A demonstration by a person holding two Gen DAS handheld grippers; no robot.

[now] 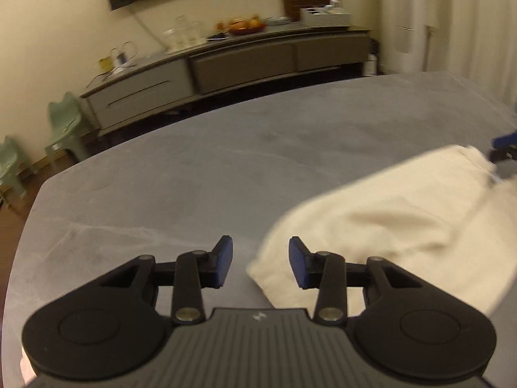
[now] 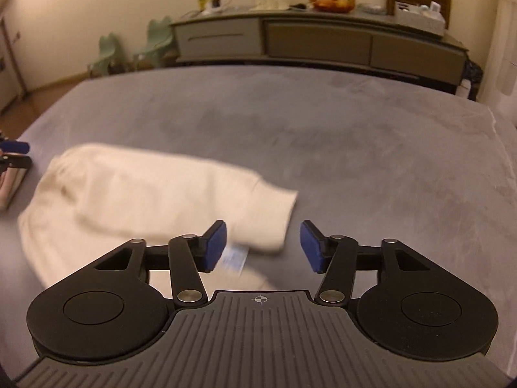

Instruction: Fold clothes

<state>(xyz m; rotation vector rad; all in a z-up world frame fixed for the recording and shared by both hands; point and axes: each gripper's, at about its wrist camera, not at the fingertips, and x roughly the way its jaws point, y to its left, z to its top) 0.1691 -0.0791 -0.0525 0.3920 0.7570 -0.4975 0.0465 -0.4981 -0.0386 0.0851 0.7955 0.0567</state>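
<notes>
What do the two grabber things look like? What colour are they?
Both look the same. The left gripper and the right gripper each have black link arms with silver pins, two round black discs, and a grey ribbed body with a small white mark. The jaws have flat blue pads. No cables, sleeves or hands show.
</notes>
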